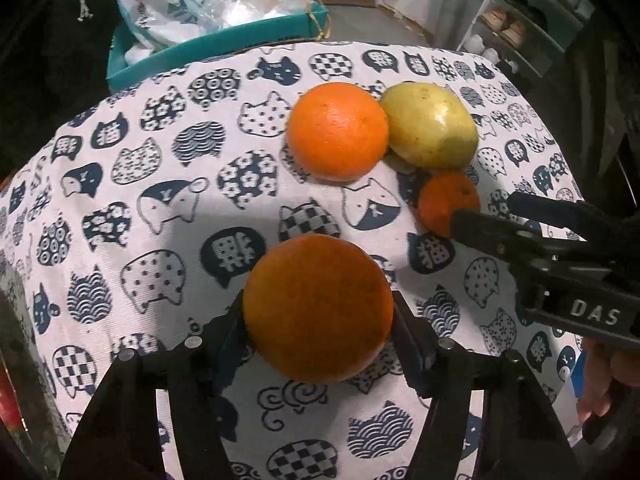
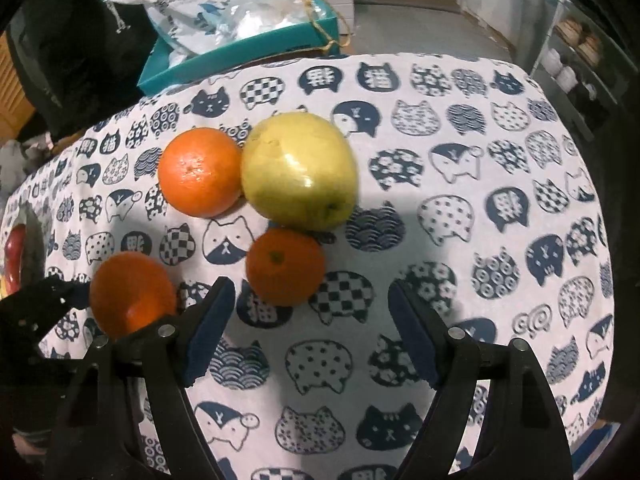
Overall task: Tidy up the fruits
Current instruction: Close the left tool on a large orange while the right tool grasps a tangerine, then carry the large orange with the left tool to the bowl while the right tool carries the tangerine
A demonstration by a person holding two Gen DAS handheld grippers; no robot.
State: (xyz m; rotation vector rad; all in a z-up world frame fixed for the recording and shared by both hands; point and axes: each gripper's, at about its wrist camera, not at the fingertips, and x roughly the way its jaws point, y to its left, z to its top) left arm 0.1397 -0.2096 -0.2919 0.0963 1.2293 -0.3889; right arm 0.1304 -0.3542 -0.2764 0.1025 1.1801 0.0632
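Left gripper [image 1: 318, 320] is clamping a large round orange [image 1: 318, 308], both pads pressing its sides, the fruit sitting on the white cloth with navy cat-head prints [image 1: 160, 184]. Right gripper [image 2: 312, 328] is hanging with jaws wide apart, gripping nothing, its pads flanking the near side of a small dark-orange mandarin [image 2: 285, 266]. Behind it, a yellow-green apple-like fruit [image 2: 299, 170] is touching a second bright orange [image 2: 200, 172]. A teal cardboard box [image 2: 240, 58] holding plastic bags is sitting past the far table edge.
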